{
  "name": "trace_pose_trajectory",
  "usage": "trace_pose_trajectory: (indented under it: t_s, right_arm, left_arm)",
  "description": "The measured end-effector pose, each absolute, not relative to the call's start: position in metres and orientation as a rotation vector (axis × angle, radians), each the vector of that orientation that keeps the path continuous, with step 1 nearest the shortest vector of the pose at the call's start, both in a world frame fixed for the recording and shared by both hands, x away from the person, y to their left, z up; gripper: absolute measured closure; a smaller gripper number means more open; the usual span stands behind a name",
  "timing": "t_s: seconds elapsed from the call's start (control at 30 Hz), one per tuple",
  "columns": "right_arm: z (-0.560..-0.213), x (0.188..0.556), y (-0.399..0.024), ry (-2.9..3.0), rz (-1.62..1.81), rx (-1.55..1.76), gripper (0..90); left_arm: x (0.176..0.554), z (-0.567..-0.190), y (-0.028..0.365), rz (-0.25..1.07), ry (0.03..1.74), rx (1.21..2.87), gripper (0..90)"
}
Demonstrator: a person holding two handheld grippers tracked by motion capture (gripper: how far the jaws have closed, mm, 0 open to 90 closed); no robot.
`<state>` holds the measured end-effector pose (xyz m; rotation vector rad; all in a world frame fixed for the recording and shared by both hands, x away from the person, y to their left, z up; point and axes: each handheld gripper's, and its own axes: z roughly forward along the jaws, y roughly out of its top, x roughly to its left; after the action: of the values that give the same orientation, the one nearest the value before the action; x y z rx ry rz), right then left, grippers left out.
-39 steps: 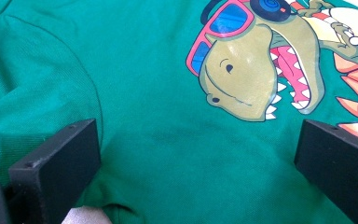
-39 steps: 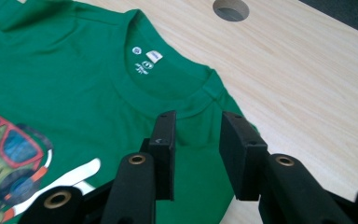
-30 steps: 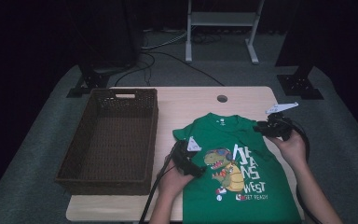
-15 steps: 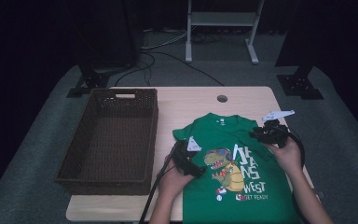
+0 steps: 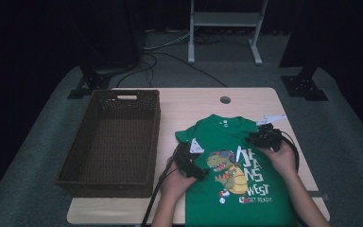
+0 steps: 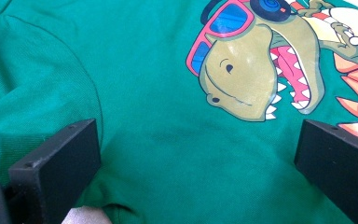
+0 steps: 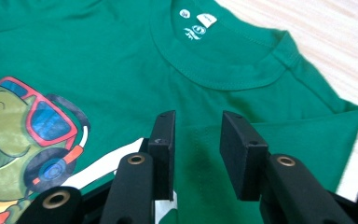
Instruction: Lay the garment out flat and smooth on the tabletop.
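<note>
A green T-shirt (image 5: 220,135) with a dinosaur print lies flat, front up, on the wooden table (image 5: 246,101). My left gripper (image 5: 194,163) rests low over the shirt's left chest. In the left gripper view it (image 6: 198,140) is open wide, with the dinosaur's head (image 6: 247,79) just ahead and only fabric between the jaws. My right gripper (image 5: 260,138) hovers over the shirt's right shoulder. In the right gripper view it (image 7: 198,121) has a narrow gap, nothing is pinched in it, and the collar (image 7: 214,60) lies just beyond the tips.
A dark wicker basket (image 5: 123,97) stands on the table's left half, close beside the shirt's left sleeve. A round cable hole (image 5: 225,100) sits in the bare wood behind the shirt. Cables trail from both grippers toward the front edge.
My right gripper has come down and moved left, from the outer edge of the right sleeve onto the shoulder area. The left gripper and the shirt have stayed put.
</note>
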<state>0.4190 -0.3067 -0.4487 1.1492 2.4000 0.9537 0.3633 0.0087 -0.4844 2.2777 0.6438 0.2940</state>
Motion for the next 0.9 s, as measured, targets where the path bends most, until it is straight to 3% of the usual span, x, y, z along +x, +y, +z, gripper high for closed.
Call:
trace_pose_trajectory:
  t_s: [0.3,0.57,0.9]
  right_arm:
    - [-0.462,0.421,-0.301,2.426,0.906,1.146,66.6]
    - [-0.467,0.421,-0.304,2.402,0.898,1.171,84.0]
    - [-0.467,0.421,-0.31,2.373,0.96,1.205,86.3]
  left_arm:
    - [0.363,-0.484,0.009,0.294,0.644,2.278,0.0]
    - [0.363,-0.484,0.009,0.295,0.644,2.278,0.0]
    - [0.363,-0.484,0.008,0.295,0.644,2.278,0.0]
